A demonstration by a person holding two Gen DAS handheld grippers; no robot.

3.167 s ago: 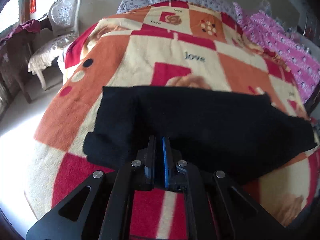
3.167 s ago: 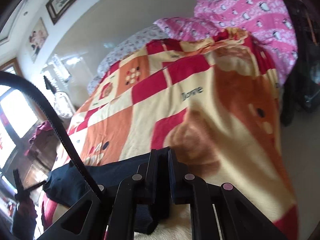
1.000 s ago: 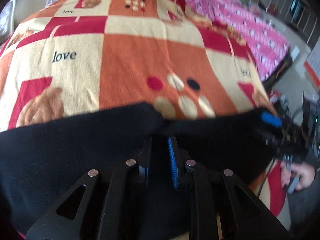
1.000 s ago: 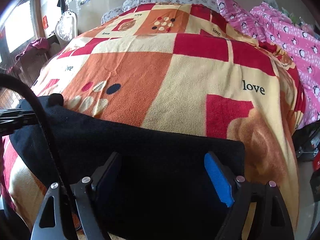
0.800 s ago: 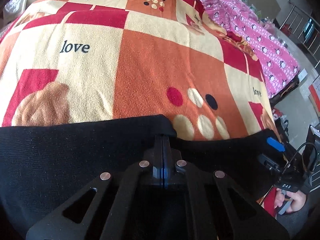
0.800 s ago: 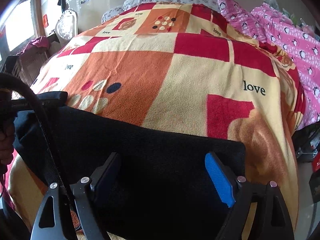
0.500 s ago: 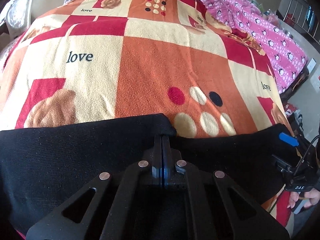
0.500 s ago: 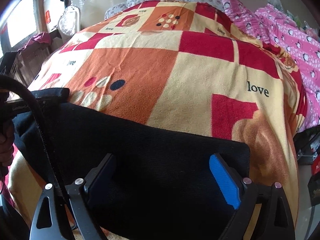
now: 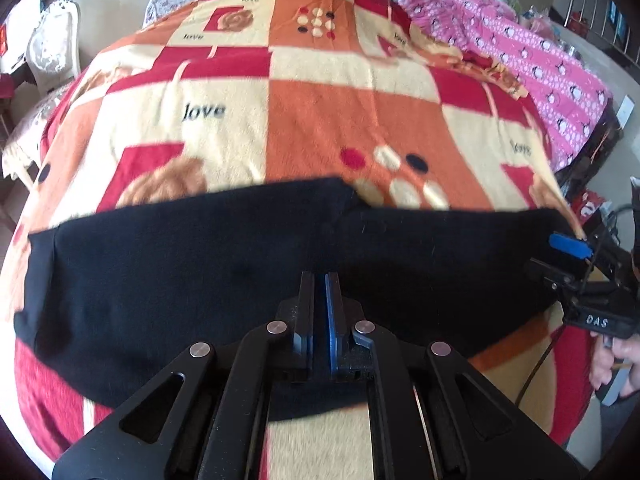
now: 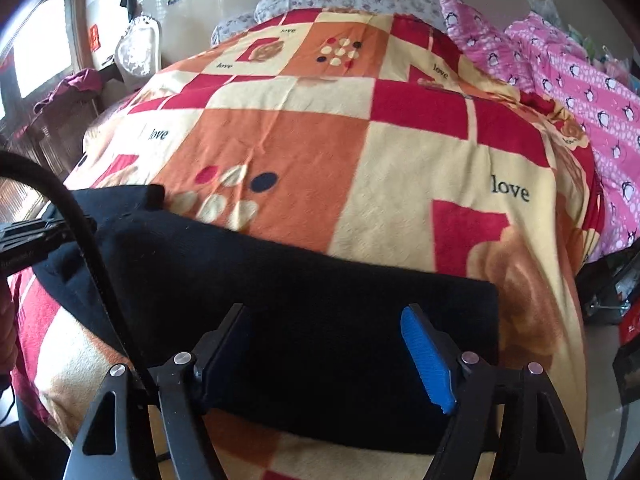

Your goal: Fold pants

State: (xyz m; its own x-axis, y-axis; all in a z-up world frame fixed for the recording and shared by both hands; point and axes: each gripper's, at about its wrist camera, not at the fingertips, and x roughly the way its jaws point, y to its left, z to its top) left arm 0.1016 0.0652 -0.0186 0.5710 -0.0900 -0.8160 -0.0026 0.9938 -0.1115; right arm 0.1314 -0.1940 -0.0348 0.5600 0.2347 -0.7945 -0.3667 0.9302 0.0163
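Note:
Black pants (image 9: 200, 264) lie flat across the near part of a bed covered by a red, orange and cream "love" blanket (image 9: 340, 120). My left gripper (image 9: 320, 280) hovers over the middle of the pants, jaws nearly together with a narrow gap, holding nothing. The pants also show in the right wrist view (image 10: 320, 320). My right gripper (image 10: 328, 324) is wide open over the pants' right end, empty, blue pad (image 10: 424, 356) on its right finger. It also appears in the left wrist view (image 9: 576, 256) at the right edge.
A pink penguin-print quilt (image 9: 540, 64) lies along the bed's right side. A white chair (image 9: 52, 48) stands by the wall at the left. A black cable (image 10: 80, 232) crosses the left of the right wrist view.
My left gripper has let go of the pants fold and pulled back a little, its jaws slightly parted. My right gripper stays open over the right end.

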